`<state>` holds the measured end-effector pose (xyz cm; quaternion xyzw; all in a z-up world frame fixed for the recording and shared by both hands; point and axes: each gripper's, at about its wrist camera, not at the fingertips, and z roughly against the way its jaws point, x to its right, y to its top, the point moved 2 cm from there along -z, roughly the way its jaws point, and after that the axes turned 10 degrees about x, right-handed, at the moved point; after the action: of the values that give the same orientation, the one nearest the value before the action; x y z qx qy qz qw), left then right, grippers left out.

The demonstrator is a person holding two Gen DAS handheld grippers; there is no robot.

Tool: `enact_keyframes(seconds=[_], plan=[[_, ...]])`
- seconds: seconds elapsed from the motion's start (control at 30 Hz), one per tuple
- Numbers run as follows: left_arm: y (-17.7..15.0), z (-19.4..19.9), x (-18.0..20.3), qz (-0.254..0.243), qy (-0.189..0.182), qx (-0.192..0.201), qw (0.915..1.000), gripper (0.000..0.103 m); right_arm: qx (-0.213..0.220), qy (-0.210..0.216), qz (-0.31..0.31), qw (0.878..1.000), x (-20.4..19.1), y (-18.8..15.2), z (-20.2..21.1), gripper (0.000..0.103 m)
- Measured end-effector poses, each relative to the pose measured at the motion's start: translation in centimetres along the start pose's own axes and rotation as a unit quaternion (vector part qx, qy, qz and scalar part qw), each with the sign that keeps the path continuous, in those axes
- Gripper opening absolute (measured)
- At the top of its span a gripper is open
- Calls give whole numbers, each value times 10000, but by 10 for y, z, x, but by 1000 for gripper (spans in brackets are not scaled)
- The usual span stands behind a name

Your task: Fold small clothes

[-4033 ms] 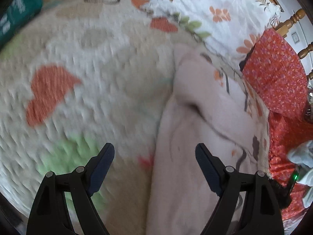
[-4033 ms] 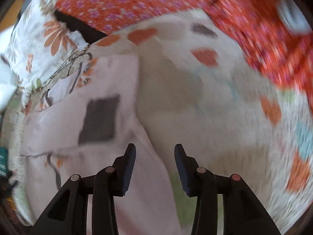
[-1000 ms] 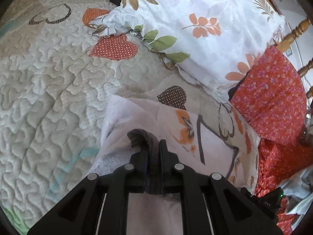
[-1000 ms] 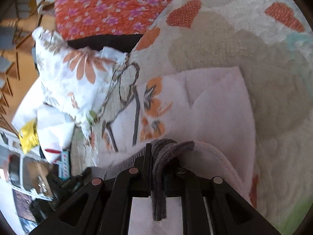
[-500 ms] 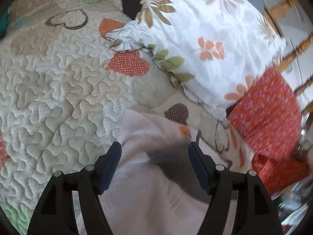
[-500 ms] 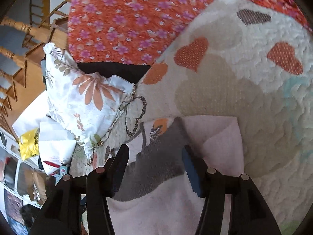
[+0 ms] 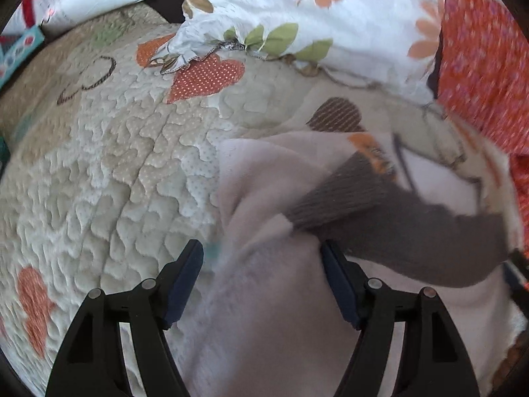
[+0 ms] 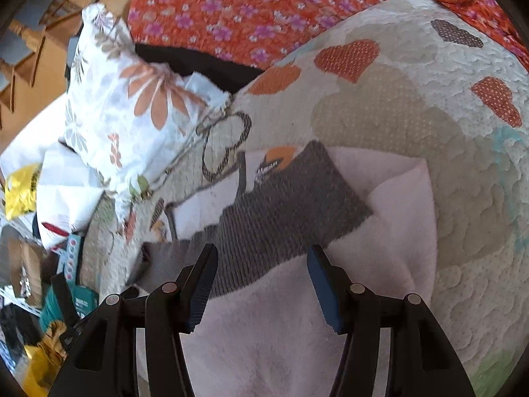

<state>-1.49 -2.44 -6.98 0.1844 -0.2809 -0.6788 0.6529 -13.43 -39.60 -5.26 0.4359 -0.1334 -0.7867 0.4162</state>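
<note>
Presently, through the left wrist view, my left gripper (image 7: 261, 281) stands wide open and holds nothing; its jaws straddle the pale pink garment (image 7: 264, 330), which lies on the quilted bedspread (image 7: 115, 182) directly beneath me; the grey ribbed hem (image 7: 380, 218) runs off to the right across the folded cloth, rumpled and slightly blurred; a loose pink flap sits bunched just ahead of my right-hand pad; the floral pillow (image 7: 330, 16) lies beyond, near but not touching the garment as far as I can judge; no container is evident in this view.

Next, through the right wrist view, my right gripper (image 8: 261, 284) is likewise wide open and empty, poised over the same pink garment (image 8: 380, 231); the grey ribbed hem (image 8: 281, 215) lies flat across the upper layer, ahead of and between my jaws; the right edge of the fold looks fairly even against the bedspread (image 8: 429, 115); the red flowered fabric (image 8: 248, 10) sits well apart at the top.

Assessment: one fold appears laid; to finish it well I judge the bunched left side wants smoothing before any further fold, with both edges pinched at matching height so the layers align; as to containers, only a yellow bag (image 8: 20, 192) and cluttered boxes at the left margin, contents not discernible.
</note>
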Motion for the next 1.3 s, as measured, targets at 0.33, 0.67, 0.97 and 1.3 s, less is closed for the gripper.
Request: enact_keyframes(seconds=[0.33,0.67,0.97,1.3], plan=[[15,-14,-50,1696,92,-12,9855,76,-137,-34,56,9999,-5,-13,7,62],[9,14,-72,1917,34,68,9814,76,25,-97,359,9993,-4,-10,32,62],[-4,36,-30,662,25,126,9977,76,-130,-145,451,9988,1,-13,37,62],[-38,35,-31,-499,575,-317,9966,80,-337,-977,533,9932,22,-16,37,62]])
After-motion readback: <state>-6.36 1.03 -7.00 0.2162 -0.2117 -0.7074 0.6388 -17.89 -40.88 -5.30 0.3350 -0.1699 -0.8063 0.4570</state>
